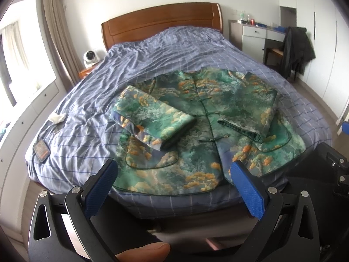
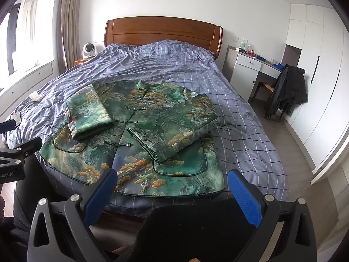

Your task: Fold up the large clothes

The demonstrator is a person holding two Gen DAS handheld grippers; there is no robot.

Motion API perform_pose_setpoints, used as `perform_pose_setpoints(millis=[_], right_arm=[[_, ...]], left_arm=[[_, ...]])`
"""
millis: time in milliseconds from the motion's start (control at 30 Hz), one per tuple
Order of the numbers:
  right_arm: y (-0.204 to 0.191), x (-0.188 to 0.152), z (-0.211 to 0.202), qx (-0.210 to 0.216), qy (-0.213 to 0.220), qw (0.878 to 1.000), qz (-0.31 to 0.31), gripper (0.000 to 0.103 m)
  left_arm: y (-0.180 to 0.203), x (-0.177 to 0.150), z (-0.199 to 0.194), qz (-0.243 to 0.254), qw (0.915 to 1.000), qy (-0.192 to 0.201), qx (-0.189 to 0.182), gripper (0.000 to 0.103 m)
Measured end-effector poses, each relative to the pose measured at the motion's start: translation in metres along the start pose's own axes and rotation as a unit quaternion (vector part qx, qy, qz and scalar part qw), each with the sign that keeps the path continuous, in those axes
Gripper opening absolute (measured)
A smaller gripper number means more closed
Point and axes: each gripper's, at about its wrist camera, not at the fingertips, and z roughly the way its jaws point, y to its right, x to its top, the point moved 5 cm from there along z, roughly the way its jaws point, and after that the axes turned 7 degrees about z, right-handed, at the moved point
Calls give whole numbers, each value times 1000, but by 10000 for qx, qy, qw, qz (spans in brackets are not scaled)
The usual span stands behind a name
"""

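Filling most of both views is the bed (image 1: 152, 69), its blue checked cover wrinkled and running back to a wooden headboard (image 1: 161, 21). Lying on the near half of that cover is the jacket (image 1: 218, 118) — green brocade with orange cloud shapes, front side up, knot buttons closed down the middle. Its hem is sitting close to the foot edge of the bed, and both sleeves are already lying folded inward across the chest: one sleeve (image 1: 150, 120) is crossing from the window side, the other sleeve (image 2: 174, 135) is crossing from the wardrobe side, their cuffs ending near the button line without quite meeting.

Off to the wardrobe side, a white desk (image 2: 248, 69) is standing by the wall with a dark coat (image 2: 288, 89) hanging over the chair in front of it. By the window side, a small white fan (image 1: 91, 57) is sitting on the nightstand, and a crumpled white tissue (image 1: 57, 118) and a small dark packet (image 1: 41, 149) are lying on the cover, well apart from the jacket.

I am holding my left gripper (image 1: 174, 183) just short of the hem, tilted down at it, its blue pads spread wide with nothing between them. My right gripper (image 2: 172, 190) is hovering the same way — spread wide, touching no cloth.
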Motion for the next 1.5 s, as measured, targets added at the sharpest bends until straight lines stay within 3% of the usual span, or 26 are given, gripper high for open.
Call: perform_pose_setpoints(millis=[1500], right_arm=[[6, -2, 8, -30, -53, 10000, 33, 103]], left_arm=[[-4, -1, -2, 79, 9999, -29, 64, 103]])
